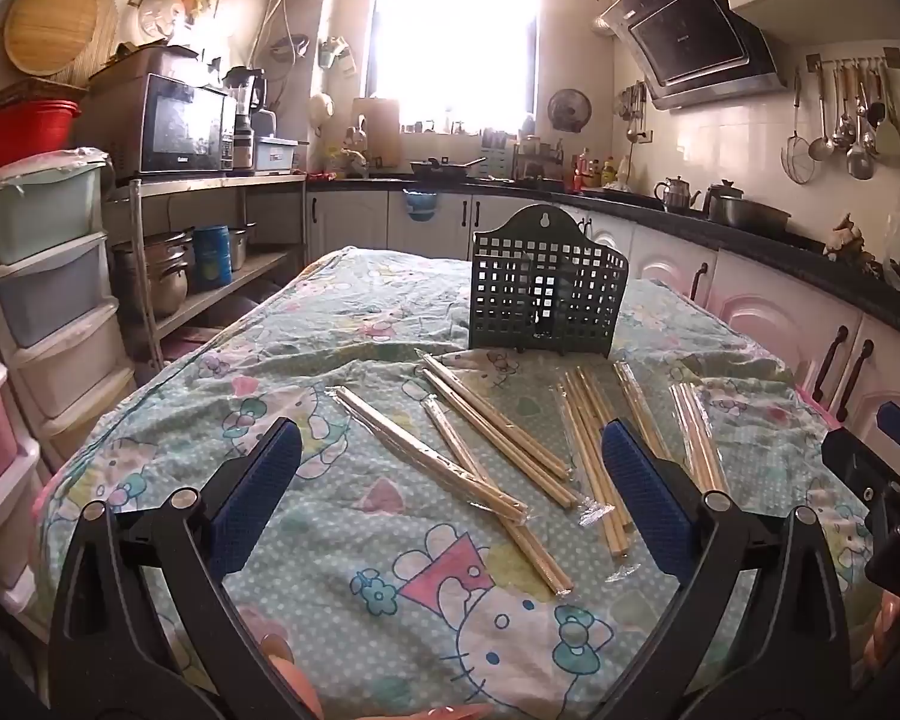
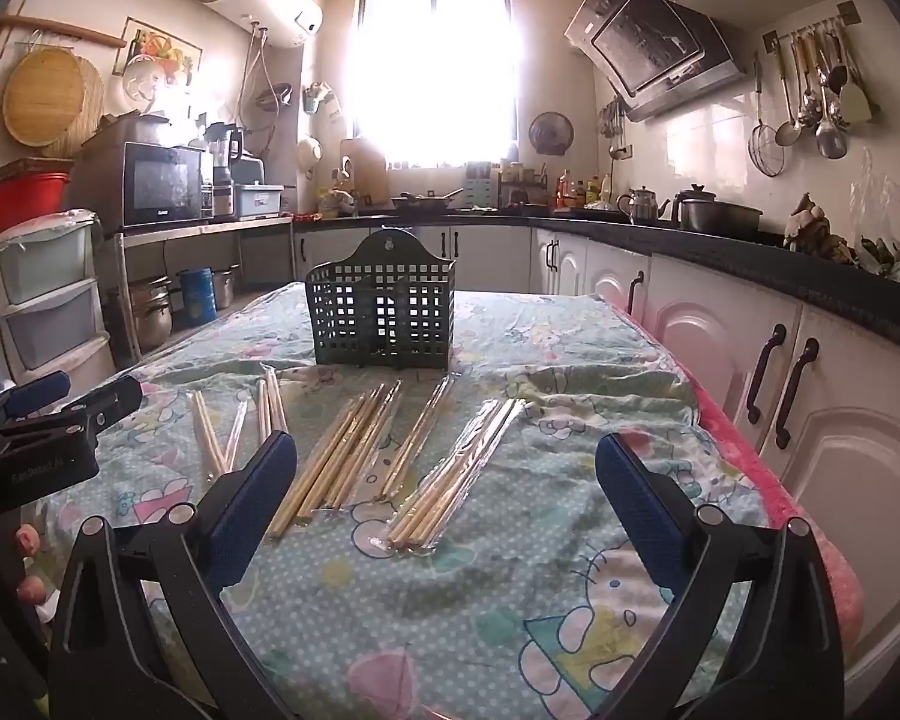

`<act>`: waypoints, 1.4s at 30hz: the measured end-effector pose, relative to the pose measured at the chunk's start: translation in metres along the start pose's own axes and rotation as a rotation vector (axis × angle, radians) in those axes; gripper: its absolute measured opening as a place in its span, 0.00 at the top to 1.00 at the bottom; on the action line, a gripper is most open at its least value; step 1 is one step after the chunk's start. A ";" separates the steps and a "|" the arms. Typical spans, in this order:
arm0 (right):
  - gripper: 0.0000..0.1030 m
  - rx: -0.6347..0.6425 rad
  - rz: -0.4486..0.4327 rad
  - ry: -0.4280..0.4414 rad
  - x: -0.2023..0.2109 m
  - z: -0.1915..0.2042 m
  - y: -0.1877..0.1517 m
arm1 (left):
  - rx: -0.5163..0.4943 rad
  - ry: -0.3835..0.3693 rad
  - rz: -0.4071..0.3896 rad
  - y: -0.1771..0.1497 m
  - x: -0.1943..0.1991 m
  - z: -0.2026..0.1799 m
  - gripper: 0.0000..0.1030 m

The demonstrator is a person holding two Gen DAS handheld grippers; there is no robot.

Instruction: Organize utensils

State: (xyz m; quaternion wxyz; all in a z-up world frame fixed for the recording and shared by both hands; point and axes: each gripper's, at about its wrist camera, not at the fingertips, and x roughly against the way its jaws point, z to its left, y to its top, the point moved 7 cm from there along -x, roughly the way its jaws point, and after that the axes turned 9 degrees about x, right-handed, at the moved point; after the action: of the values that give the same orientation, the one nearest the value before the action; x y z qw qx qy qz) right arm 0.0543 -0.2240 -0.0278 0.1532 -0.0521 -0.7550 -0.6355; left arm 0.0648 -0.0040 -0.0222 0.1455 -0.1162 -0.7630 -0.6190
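Chopsticks [image 2: 450, 480] in clear sleeves lie scattered on the tablecloth [image 1: 342, 600], short of the green basket [image 1: 546, 288]. Both the left gripper [image 1: 450, 474] and right gripper [image 2: 447, 474] are held spread and empty; 1 sleeve should be pinched mid-length, then stood upright in the basket.

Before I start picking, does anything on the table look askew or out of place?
Yes. The plastic-wrapped wooden chopstick pairs lie scattered on the cartoon-print cloth, some crossing each other, none yet in the upright dark green lattice holder. Both grippers are open and empty.
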 end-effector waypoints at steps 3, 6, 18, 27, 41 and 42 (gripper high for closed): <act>0.06 -0.001 -0.004 0.001 0.001 -0.001 0.000 | 0.000 0.000 -0.002 0.000 0.000 -0.001 0.11; 0.06 -0.003 -0.004 0.003 0.001 -0.001 0.000 | 0.000 -0.001 -0.003 0.000 0.000 0.000 0.11; 0.06 -0.001 -0.007 0.001 0.002 0.000 0.002 | 0.001 -0.001 -0.004 0.001 0.002 0.000 0.11; 0.06 -0.001 -0.008 0.001 0.003 0.000 0.003 | 0.003 -0.004 -0.006 0.001 0.002 0.000 0.11; 0.06 0.000 -0.008 0.002 0.003 0.002 0.002 | 0.005 -0.003 -0.005 0.002 0.001 0.000 0.11; 0.06 0.000 -0.008 0.003 0.003 0.002 0.002 | 0.006 -0.002 -0.006 0.002 0.001 0.001 0.11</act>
State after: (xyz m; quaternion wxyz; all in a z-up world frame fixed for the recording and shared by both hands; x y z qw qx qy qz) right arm 0.0518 -0.2219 -0.0254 0.1519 -0.0480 -0.7548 -0.6363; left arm 0.0641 -0.0031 -0.0202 0.1432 -0.1141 -0.7654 -0.6170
